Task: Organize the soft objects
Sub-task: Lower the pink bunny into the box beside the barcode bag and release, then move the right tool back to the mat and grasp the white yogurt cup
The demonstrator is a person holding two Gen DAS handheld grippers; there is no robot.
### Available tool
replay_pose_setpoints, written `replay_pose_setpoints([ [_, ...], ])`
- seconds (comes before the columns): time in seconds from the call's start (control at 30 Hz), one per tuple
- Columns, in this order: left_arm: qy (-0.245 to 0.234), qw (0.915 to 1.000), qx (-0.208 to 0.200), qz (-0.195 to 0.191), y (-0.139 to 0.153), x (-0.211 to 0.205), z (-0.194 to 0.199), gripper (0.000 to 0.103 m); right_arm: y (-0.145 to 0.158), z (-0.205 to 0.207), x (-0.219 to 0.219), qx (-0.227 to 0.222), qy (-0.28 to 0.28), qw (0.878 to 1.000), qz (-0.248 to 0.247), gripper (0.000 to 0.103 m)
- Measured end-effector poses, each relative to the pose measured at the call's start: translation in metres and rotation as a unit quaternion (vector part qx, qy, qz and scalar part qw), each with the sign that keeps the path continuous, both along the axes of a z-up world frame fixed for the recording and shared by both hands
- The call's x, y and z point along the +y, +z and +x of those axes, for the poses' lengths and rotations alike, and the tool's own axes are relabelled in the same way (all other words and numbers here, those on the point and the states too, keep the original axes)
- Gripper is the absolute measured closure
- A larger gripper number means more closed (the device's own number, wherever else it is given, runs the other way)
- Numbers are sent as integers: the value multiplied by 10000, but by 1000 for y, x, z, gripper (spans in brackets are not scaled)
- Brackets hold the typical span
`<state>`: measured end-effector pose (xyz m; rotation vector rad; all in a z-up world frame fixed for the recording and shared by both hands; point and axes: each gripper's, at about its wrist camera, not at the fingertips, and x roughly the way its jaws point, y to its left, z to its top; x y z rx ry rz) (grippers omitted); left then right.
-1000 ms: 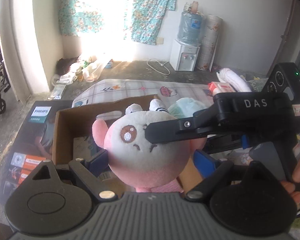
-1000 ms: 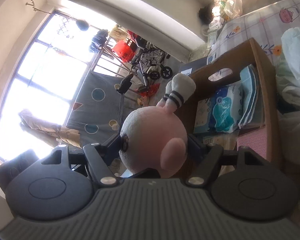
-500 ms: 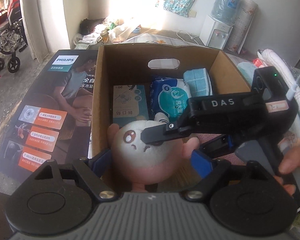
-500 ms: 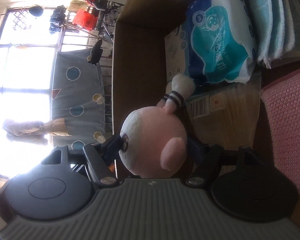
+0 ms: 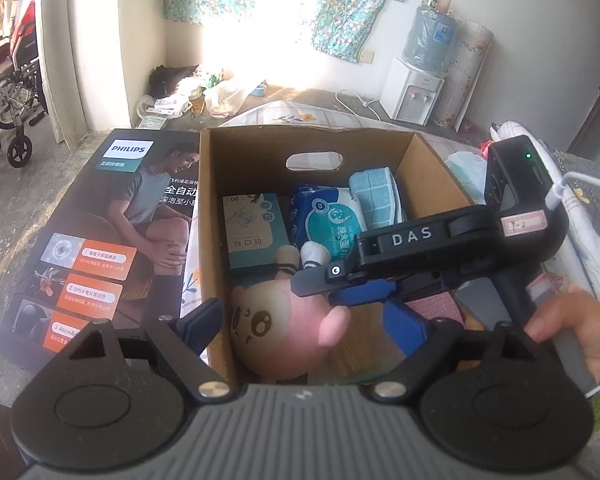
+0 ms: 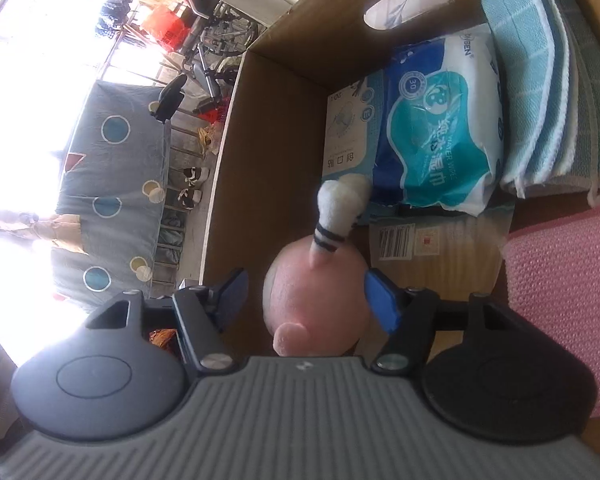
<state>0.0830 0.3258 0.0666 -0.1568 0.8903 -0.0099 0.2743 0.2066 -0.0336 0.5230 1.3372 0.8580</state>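
Note:
A pink and white plush toy lies in the near left corner of an open cardboard box. My left gripper stands open, wide of the plush, with its left finger outside the box wall. My right gripper reaches in from the right, held by a hand. In the right wrist view the plush sits between the blue pads of the right gripper. Its jaws are closing. The right pad touches the plush, and a gap shows at the left pad.
At the far end of the box stand a mask packet, a wet-wipes pack and folded blue cloths. A pink textured pad lies at its right. A flat Philips carton lies left of the box, and a wheelchair stands further left.
Both grippers came down with the plush from above the box into it. The plush now sits low in the near left corner, and both grippers' pads no longer press on it.

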Motion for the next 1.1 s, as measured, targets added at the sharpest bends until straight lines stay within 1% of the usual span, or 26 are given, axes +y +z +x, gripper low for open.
replay_pose_setpoints([
  [0.1, 49, 10000, -51, -32, 6, 4, -5, 14, -1, -1, 6, -4, 51, 9999, -145, 57],
  [0.2, 106, 9999, -48, -64, 7, 8, -8, 14, -4, -5, 6, -17, 133, 9998, -150, 57],
  [0.4, 106, 9998, -41, -143, 5, 10, -8, 14, 5, -18, 10, -183, 556, 9977, -349, 57],
  [0.43, 118, 9998, -17, -150, 4, 10, -7, 14, 5, -18, 9, -169, 553, 9977, -341, 56],
  [0.5, 146, 9997, 26, -173, 3, 8, -6, 14, -1, -16, 8, -13, 420, 9988, -264, 47],
  [0.57, 191, 9996, 14, -211, 3, 7, -8, 14, -6, -10, 5, 191, 288, 9993, -109, 46],
  [0.63, 202, 9995, -33, -232, 6, 6, -10, 13, -5, -11, -2, 309, 176, 9993, 72, 41],
  [0.67, 221, 9994, -83, -240, 7, 4, -11, 11, -2, -12, -4, 290, 140, 9994, 124, 36],
  [0.8, 205, 9991, -299, -215, 15, -6, -17, 10, 18, -20, -30, -4, -38, 9992, 385, 24],
  [0.9, 100, 9989, -419, -173, 21, -22, -21, 10, 36, -29, -55, -252, -186, 9976, 615, 22],
  [0.97, -13, 9983, -569, -129, 26, -36, -24, 10, 48, -36, -76, -437, -324, 9954, 785, 22],
  [1.1, -364, 9946, -964, -90, 37, -76, -32, 6, 72, -53, -133, -847, -656, 9883, 1085, 19],
])
